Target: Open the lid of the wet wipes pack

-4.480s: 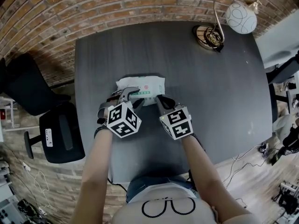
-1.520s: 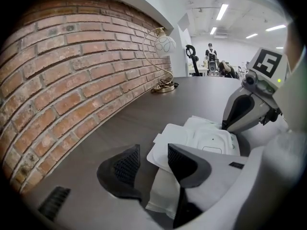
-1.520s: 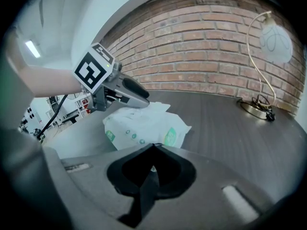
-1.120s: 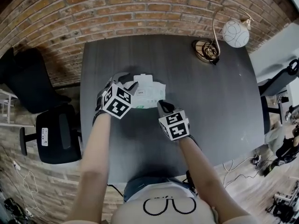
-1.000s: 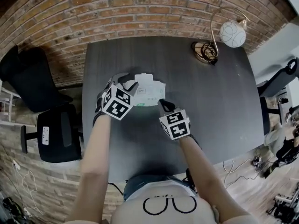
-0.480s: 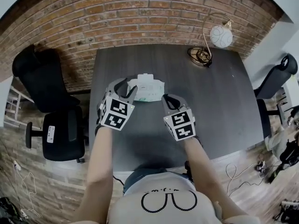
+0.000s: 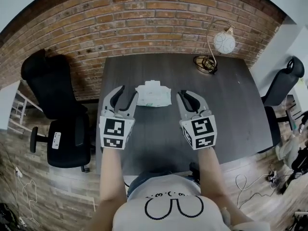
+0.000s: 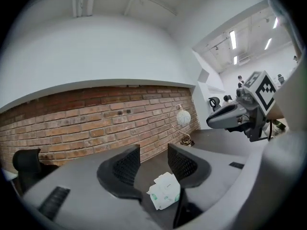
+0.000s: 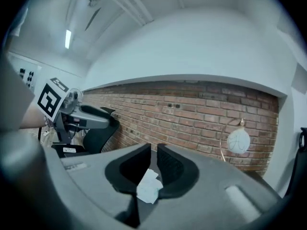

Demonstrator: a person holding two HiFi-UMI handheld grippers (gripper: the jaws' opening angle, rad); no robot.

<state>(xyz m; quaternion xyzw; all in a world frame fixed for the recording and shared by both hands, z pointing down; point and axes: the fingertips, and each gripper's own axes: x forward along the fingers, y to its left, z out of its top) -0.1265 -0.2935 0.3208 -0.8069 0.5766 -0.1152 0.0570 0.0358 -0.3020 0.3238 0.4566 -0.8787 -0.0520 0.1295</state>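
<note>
Table (image 7: 240, 114): wide bare stretch right of wet wipes pack (image 7: 153, 94), bare strip along near edge. Lamp (image 7: 224, 43) occupies far right corner. Brick wall (image 7: 144, 18) closes the back; office chair (image 7: 62, 134) crowds the left side.

Even, soft indoor light, fairly bright, with no hard shadows. The head view was heavily fisheyed: the brick wall (image 7: 159, 23) bowed, the corners were stretched, and a thin green fringe ran along the top edge. The dark surface (image 7: 231, 100) had a dull sheen and no glare. Both gripper views were ringed by a black vignette. Ceiling strip lights (image 8: 232, 36) were blown out at upper right in the left gripper view. The left gripper (image 8: 153, 152) and right gripper (image 9: 153, 150) were soft up close, and the right gripper view was hazier overall.
</note>
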